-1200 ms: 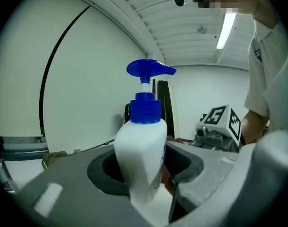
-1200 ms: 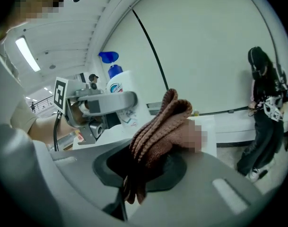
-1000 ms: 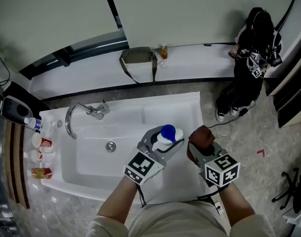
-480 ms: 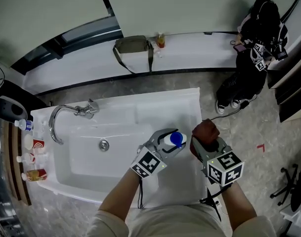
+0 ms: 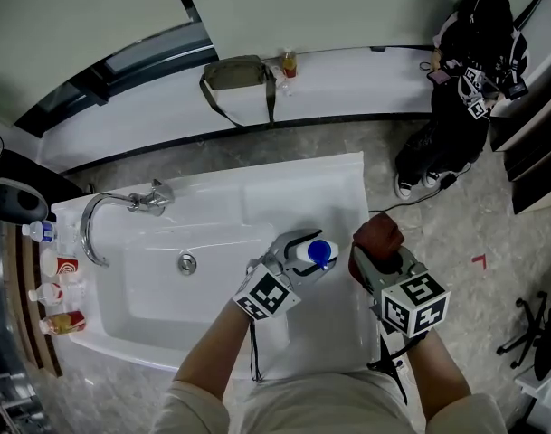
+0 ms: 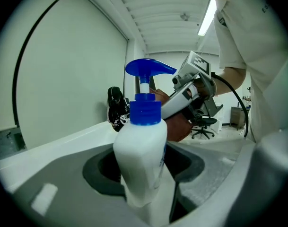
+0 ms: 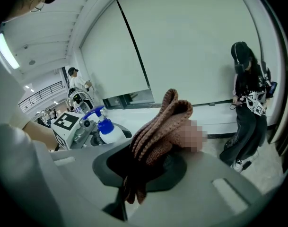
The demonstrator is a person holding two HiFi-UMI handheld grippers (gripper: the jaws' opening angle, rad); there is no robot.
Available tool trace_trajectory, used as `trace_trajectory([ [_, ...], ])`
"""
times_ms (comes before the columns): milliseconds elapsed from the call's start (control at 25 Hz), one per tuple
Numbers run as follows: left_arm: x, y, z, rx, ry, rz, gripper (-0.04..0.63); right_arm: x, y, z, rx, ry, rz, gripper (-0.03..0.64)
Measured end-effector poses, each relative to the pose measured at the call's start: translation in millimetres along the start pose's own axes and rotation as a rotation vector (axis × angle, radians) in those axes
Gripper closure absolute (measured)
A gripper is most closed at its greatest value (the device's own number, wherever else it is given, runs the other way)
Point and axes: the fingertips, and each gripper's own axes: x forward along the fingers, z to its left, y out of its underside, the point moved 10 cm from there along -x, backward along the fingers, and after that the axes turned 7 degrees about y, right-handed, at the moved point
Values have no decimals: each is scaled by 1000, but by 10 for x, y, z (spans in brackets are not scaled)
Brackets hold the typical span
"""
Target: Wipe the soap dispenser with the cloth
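Nudged rightward over white ceramic sink (image 5: 284,197): white plastic soap dispenser with blue pump (image 5: 318,252), pinched in left gripper (image 5: 298,253). Just beside, brown knitted cloth (image 5: 377,233) clamped in right gripper (image 5: 375,251). Best pressed flat against dispenser wall, stroked downward, left grip kept firm.

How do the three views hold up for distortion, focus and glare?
Head view: sharp, evenly lit, the ledge bowed by the lens. Left gripper view: heavy fisheye, dark corners, soap dispenser close and slightly soft, ceiling light blown out. Right gripper view: same vignette, cloth in focus.
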Motion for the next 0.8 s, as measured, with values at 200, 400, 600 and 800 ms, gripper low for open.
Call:
trace_trajectory([
  [200,-262,-323,-81,16,-99,-134,331,-58,-33,38,6,14,-6,537],
  [400,-901,-770,-315,-29,-246,-317,333,-237,-90,230,-42,50,-44,537],
  [600,-1299,-1039,-599,-30,-447,-356,578,-465,-67,488,-60,79,-75,537],
  [800,-1445,-1144,-965,-30,-563,-356,595,-752,59,786,-94,101,-114,537],
])
